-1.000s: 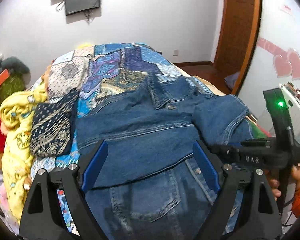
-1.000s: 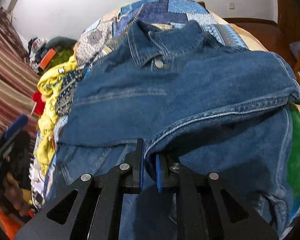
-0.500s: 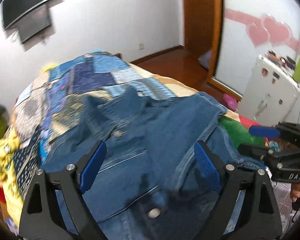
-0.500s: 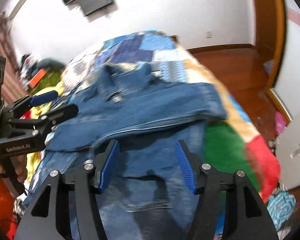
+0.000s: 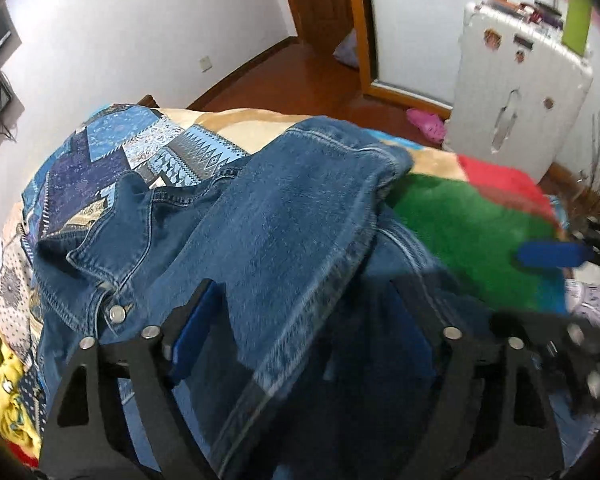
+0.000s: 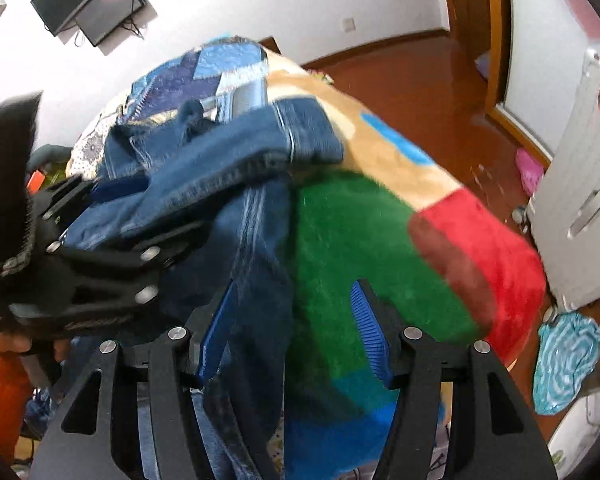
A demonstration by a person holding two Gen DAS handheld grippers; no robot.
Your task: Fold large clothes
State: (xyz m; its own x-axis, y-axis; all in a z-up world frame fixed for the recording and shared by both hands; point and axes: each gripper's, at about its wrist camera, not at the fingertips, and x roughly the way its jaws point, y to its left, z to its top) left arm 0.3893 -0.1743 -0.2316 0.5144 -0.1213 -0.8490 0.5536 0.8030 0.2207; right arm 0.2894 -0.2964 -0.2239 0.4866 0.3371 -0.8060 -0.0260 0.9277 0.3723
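A blue denim jacket (image 5: 284, 232) lies on the bed, collar to the left, with one sleeve folded across its front. My left gripper (image 5: 300, 316) is open, its jaws spread on either side of the folded sleeve's edge. My right gripper (image 6: 296, 328) is open over the jacket's right side edge (image 6: 260, 264) and the green patch of blanket. The left gripper also shows in the right wrist view (image 6: 96, 216), low over the denim. One blue pad of the right gripper shows in the left wrist view (image 5: 548, 254).
A patchwork quilt (image 5: 112, 152) and a green, red and tan blanket (image 6: 380, 224) cover the bed. A white suitcase (image 5: 516, 92) stands on the right by the wooden floor (image 6: 412, 80). Yellow cloth (image 5: 12, 400) hangs at the bed's left edge.
My right gripper let go of the sleeve, opened and moved right over the jacket's side edge. My left gripper moved forward and right, low over the folded sleeve.
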